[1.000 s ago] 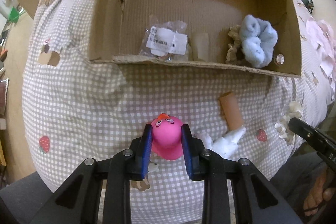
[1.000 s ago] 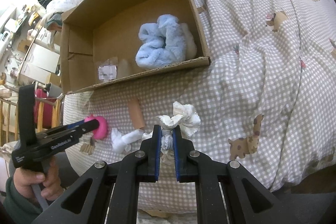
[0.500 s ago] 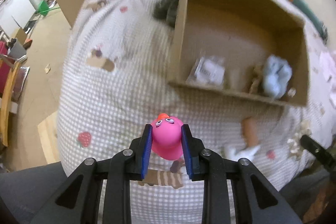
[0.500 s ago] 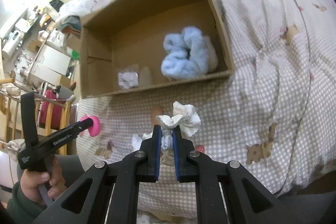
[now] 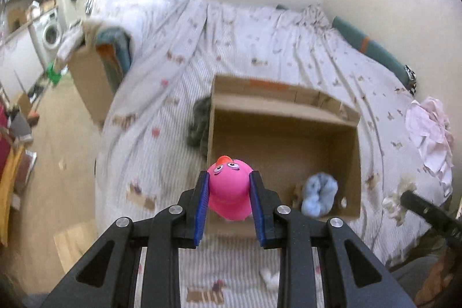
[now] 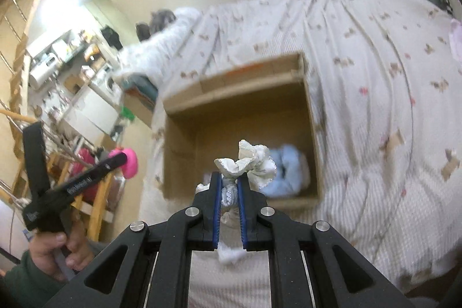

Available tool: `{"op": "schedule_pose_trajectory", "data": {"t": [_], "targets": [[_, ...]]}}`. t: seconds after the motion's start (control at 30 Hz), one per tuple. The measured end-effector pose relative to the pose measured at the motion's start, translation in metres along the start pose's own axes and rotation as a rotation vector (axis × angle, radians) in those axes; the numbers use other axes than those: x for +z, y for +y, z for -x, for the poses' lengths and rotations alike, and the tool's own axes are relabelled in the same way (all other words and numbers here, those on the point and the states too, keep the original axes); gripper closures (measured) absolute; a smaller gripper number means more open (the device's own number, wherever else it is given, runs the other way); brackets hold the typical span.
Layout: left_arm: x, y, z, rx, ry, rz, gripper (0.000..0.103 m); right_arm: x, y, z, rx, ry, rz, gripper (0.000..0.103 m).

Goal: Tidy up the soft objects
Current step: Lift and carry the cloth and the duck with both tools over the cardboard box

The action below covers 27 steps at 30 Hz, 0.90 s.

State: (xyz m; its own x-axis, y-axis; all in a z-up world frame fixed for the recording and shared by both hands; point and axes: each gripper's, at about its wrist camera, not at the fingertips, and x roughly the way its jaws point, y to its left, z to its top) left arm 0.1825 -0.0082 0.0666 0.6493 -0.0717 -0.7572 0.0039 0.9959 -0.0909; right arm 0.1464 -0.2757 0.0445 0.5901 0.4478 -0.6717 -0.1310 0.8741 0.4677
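Bedding in a pale check covers the bed (image 5: 260,54), and the cardboard box (image 5: 284,117) sits open on it; I place everything from that box. Both my grippers have risen well clear of the sheet since a second ago, when they were low and just short of the box's near wall. Now I look down into it from above, so I judge both picks done and the drops next. My left gripper (image 5: 229,192) is partly closed on the pink duck toy (image 5: 229,189), poised over the box's near left corner: glossy, rounded, orange beak forward, squeezed slightly. My right gripper (image 6: 230,189) is clamped tight on the white lace scrunchie (image 6: 251,160), ruffled and bunched, hanging above the near wall. Inside lies a blue fluffy scrunchie (image 5: 319,194).
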Motion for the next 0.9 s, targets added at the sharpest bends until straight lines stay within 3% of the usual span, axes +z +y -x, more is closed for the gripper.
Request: {"op": "schedule_pose_trajectory", "data": {"t": [0.2, 0.47, 0.6, 0.73, 0.9], "targets": [[0.026, -0.008, -0.014, -0.02, -0.026, -0.007, 0.078, 0.031, 0.01, 0.001, 0.006, -0.107, 0.042, 0.091], [0.017, -0.017, -0.071, -0.051, 0.007, -0.014, 0.078, 0.024, -0.01, -0.048, -0.013, -0.052, 0.014, 0.091], [-0.001, -0.021, -0.104, -0.074, 0.068, -0.042, 0.078, 0.009, -0.026, -0.079, -0.035, 0.028, -0.028, 0.091], [-0.018, -0.026, -0.124, -0.1, 0.153, -0.056, 0.078, 0.005, -0.025, -0.094, -0.066, 0.07, 0.021, 0.091], [-0.02, -0.033, -0.123, -0.067, 0.111, -0.111, 0.078, 0.006, -0.03, -0.106, -0.075, 0.098, 0.012, 0.091]]}}
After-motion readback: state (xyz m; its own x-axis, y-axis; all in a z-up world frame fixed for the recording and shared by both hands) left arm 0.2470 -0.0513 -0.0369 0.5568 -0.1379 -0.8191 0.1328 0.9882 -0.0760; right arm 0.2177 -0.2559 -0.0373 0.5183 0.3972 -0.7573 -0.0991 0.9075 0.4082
